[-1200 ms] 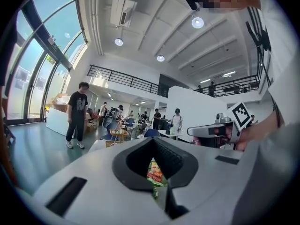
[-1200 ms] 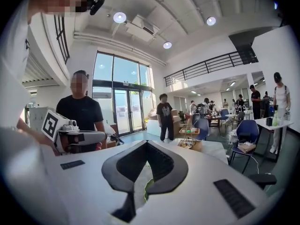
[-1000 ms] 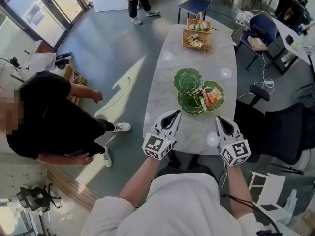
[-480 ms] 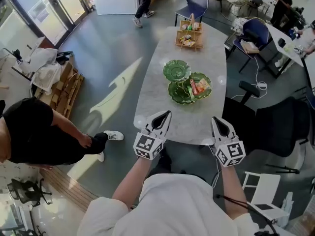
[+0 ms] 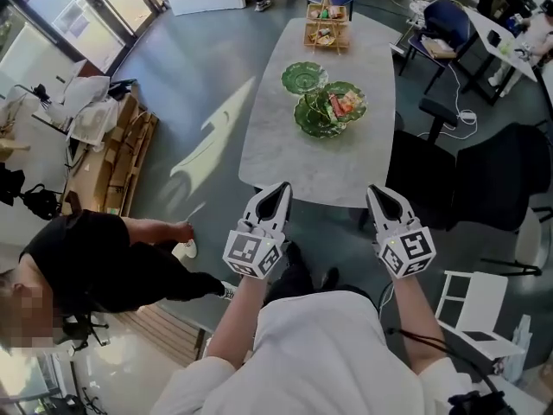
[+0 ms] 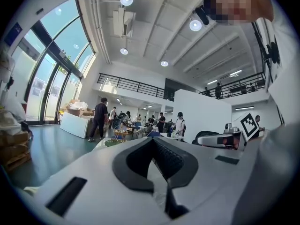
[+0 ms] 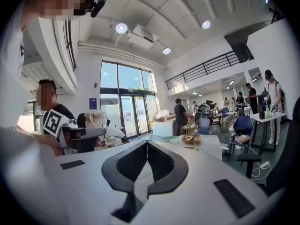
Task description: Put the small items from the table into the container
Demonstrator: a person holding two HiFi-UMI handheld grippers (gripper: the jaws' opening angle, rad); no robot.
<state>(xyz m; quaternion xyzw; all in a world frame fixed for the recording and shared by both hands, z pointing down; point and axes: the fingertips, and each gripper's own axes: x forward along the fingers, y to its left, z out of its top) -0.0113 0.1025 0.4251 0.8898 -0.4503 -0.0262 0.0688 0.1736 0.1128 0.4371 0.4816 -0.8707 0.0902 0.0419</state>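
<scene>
Several small snack packets [image 5: 339, 104] lie on green leaf-shaped plates [image 5: 316, 116] on the far half of a marble table [image 5: 320, 167]. A wooden carrier [image 5: 326, 24] with more packets stands at the table's far end. My left gripper [image 5: 282, 188] and right gripper [image 5: 377, 192] are held level side by side, just short of the table's near edge. Both are shut, with nothing between the jaws. In the left gripper view the left gripper [image 6: 152, 139] has its tips together. The right gripper view shows the right gripper [image 7: 147, 142] the same way, with the carrier [image 7: 191, 137] far ahead.
A person in black [image 5: 95, 266] crouches on the floor at the left. Wooden pallets [image 5: 112, 158] lie beyond them. A black chair [image 5: 492, 180] stands right of the table, a white frame [image 5: 471, 309] near my right side, and a blue chair [image 5: 449, 37] farther back.
Both grippers have drawn back from over the table's near end to short of its edge, still shut. The table sits farther up the head view. The person in black has shifted to the lower left.
</scene>
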